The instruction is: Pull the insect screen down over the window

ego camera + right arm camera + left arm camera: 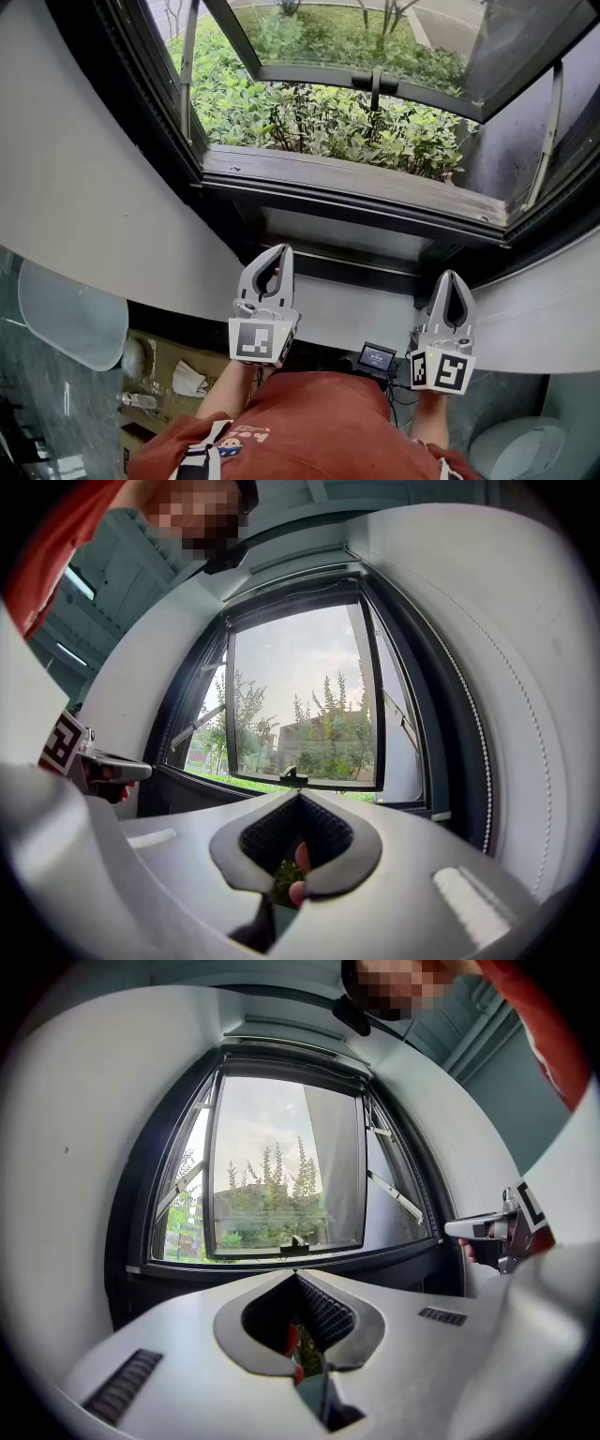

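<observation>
Two grippers, left (pixel 278 253) and right (pixel 453 277), are closed and empty below the window (pixel 347 180). Its one sash (pixel 375 80) is open outward over bushes (pixel 309 117). The screen's rail (pixel 286 1033) sits at the window's top.

Window (pixel 356 192) top cut off (head view edge).

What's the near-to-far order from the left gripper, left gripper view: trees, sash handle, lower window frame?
From the left gripper:
1. Lower window frame, straight ahead.
2. Sash handle, centre, swung outward.
3. Trees, outside, farthest back.
</observation>
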`<state>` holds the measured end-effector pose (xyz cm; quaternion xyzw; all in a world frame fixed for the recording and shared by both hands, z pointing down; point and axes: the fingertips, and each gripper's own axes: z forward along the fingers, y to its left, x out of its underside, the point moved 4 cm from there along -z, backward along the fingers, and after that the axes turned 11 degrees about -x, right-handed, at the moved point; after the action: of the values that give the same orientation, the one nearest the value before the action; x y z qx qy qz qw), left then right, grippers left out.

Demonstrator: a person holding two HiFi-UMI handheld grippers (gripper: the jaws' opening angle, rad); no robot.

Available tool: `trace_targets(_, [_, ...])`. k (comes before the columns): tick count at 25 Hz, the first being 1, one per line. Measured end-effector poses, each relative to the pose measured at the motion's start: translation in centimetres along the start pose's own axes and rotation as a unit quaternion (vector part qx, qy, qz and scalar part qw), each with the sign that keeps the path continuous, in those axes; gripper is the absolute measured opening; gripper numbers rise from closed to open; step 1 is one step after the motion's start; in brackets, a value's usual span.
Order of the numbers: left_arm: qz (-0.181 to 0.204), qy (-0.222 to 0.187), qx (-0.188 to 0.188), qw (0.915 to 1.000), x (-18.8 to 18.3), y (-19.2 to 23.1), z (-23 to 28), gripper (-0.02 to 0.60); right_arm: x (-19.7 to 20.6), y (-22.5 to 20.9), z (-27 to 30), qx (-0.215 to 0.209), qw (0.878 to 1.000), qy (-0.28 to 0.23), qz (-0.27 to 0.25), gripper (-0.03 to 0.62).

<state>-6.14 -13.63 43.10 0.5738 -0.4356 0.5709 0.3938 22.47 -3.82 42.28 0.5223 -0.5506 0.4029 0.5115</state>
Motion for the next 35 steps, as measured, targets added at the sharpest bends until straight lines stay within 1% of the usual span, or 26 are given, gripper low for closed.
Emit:
trace_targets(8, [0.006,-0.006,0.002,1.0,-0.2,-0.2,-0.1,0.005,0.1,0.3,0.2,-0.004,1.0,0.002,0.001,0.01])
trace_targets(12, [0.002,-0.013,0.003,0.9999,0.3,-0.2,-0.1,0.005,0.0,0.4,0.1,0.005,1.0,-0.013,0.005,0.009])
trace_targets(14, [0.0,-0.014,0.008,0.9999,0.2,-0.3,-0.3,0.005,-0.1,0.5,-0.1,0.007,1.0,-0.022,0.009,0.009])
trace_targets(17, [-0.001,-0.018,0.017,0.9997,0.2,-0.4,-0.3,0.005,-0.3,0.7,0.0,0.008,1.0,-0.023,0.009,0.009])
trace_targets(20, [0.001,-0.014,0.008,0.9999,-0.3,-0.2,-0.2,0.005,-0.2,0.7,0.0,0.012,1.0,-0.021,0.01,0.009])
trace_targets(26, [-0.004,-0.021,0.005,0.9998,-0.4,0.2,-0.3,0.005,-0.5,0.8,0.1,0.02,0.999,-0.027,0.006,0.009])
trace_targets(29, [-0.001,-0.021,0.001,0.9998,-0.7,0.4,-0.2,0.005,-0.6,0.9,0.3,0.019,0.999,-0.029,0.005,0.009])
trace_targets(35, [-0.001,-0.027,0.005,0.9996,-1.1,0.4,-0.1,0.005,-1.0,1.1,0.8,0.017,0.999,-0.03,0.001,0.009])
